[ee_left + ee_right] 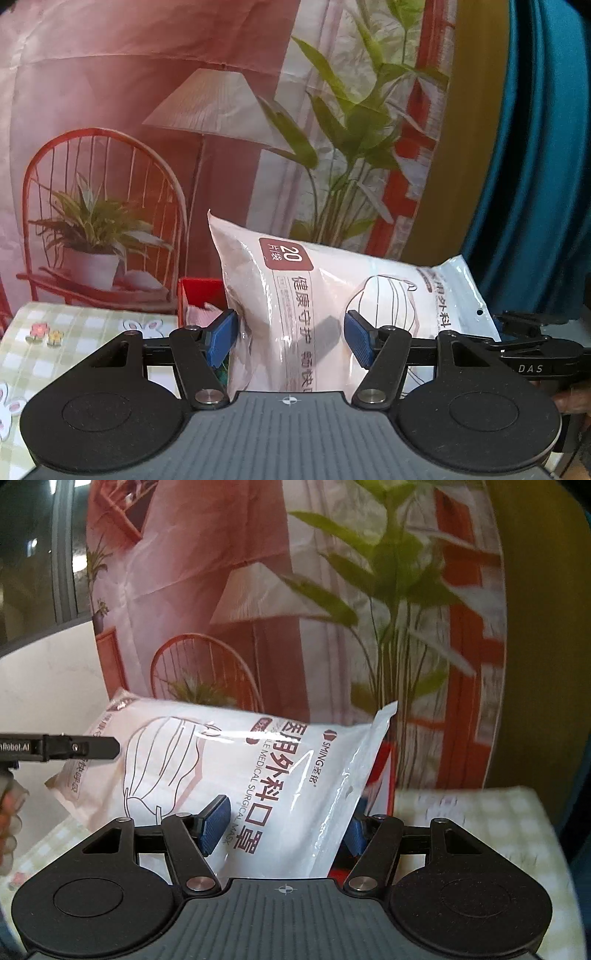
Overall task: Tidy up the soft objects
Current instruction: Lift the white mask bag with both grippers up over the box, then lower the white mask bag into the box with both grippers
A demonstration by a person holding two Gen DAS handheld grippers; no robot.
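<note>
Left gripper (290, 338): blue pads clamped on one end of the mask pack (332, 317), both pressing into the plastic. Right gripper (284, 823): pads pinch the pack's other end, near its sealed flap. Both point slightly downward, side by side; pack spans between them, held clear above the checked tablecloth (74, 332). Red box (199, 295) sits just behind the pack, partly hidden. Printed backdrop (166, 129) well behind the pack. A person's fingers (9, 823) show at the left gripper's handle.
</note>
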